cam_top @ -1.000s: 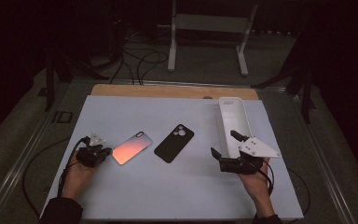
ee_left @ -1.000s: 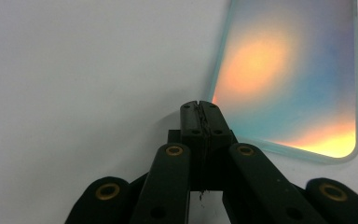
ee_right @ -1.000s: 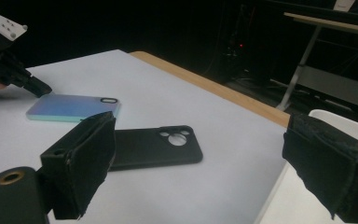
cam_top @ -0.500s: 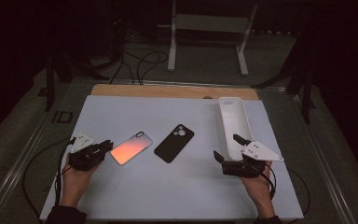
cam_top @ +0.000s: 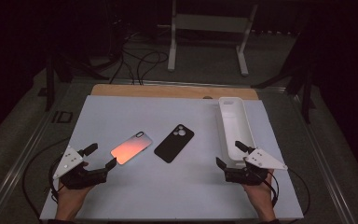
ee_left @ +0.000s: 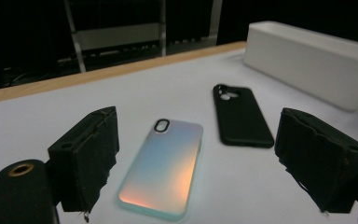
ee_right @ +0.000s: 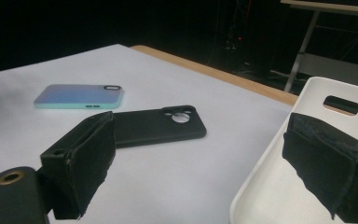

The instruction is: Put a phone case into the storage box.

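Note:
An iridescent phone case (cam_top: 131, 147) lies back up on the white table sheet, with a black phone case (cam_top: 174, 143) beside it to the right. My left gripper (cam_top: 102, 155) hovers just near-left of the iridescent case (ee_left: 164, 167). Its jaws have just been opening and now stand wide, clear of the case. In the left gripper view (ee_left: 200, 140) both pads frame the case without touching it. My right gripper (cam_top: 228, 153) is open at the near end of the white tray (cam_top: 235, 126). In the right gripper view (ee_right: 205, 154) nothing is gripped; one pad hangs over the tray's rim (ee_right: 261, 186).
The white sheet (cam_top: 168, 196) covers a wooden table whose bare edge (cam_top: 168, 90) shows at the back. The long white tray stands along the right side. A metal stand (cam_top: 205, 28) and cables lie on the floor beyond the table.
My left gripper has drawn back from the iridescent case toward the near edge, risen, and opened its jaws. The case stays where it was. The right gripper has slid slightly toward the near edge.

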